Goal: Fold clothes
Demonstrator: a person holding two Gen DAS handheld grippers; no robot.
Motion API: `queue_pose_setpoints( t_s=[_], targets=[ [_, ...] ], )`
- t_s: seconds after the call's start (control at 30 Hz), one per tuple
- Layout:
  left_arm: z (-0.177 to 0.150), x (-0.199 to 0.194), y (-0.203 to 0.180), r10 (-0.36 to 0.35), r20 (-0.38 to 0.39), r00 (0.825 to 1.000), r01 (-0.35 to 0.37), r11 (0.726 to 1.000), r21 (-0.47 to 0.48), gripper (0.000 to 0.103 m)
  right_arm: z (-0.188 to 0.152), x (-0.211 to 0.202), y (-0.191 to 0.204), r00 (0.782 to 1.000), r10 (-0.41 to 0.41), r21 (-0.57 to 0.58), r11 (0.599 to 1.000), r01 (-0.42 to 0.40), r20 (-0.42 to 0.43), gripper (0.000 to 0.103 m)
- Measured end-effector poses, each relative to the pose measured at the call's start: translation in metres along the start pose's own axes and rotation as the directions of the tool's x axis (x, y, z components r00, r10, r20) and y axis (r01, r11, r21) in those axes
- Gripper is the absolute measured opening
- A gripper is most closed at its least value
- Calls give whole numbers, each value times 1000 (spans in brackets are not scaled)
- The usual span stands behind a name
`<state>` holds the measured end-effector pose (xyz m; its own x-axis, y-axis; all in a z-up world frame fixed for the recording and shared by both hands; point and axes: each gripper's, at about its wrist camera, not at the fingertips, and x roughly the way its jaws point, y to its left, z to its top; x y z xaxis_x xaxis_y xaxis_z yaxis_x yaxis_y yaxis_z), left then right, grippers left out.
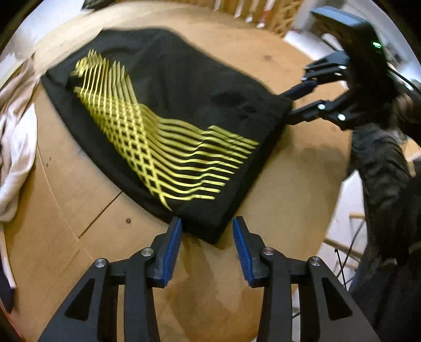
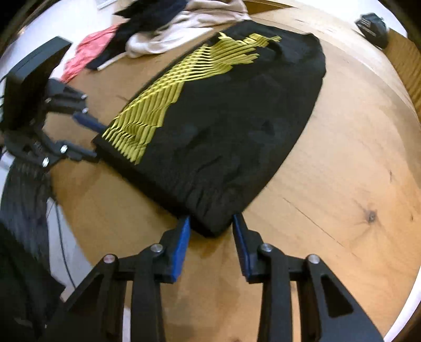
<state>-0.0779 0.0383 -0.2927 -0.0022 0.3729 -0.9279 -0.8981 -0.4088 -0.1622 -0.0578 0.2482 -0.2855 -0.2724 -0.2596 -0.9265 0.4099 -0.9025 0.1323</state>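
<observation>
A black T-shirt with a yellow line print lies folded flat on the wooden table; it also shows in the right wrist view. My left gripper is open, its blue pads either side of the shirt's near corner. My right gripper is open around the other near corner. Each gripper appears in the other's view: the right one at the shirt's right corner, the left one at its left corner.
A pile of other clothes, white, pink and dark, lies at the table's far side. A dark object sits at the far right edge. The table edge drops off near my sleeve.
</observation>
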Motion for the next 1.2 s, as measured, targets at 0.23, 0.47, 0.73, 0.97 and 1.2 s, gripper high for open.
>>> queue_pose_setpoints(
  t_s=[0.23,0.47,0.73,0.97,1.2],
  targets=[
    [0,-12,-11,46,40,998,-53,979,196,38,5,-19,5,999,-9,-123,992,15,46,50],
    [7,13,-35,79,-3,997,-71,912,404,39,11,7,28,998,-64,-342,938,60,1,50],
    [11,19,-33,32,-29,999,-16,898,440,43,8,23,28,996,-86,-424,903,72,-15,52],
    [15,17,-30,3,-25,1000,7,918,397,35,12,18,18,998,-63,-380,924,49,-26,33],
    [25,11,-21,-30,50,998,16,962,273,22,20,-6,9,996,-87,-297,950,91,26,25]
  ],
)
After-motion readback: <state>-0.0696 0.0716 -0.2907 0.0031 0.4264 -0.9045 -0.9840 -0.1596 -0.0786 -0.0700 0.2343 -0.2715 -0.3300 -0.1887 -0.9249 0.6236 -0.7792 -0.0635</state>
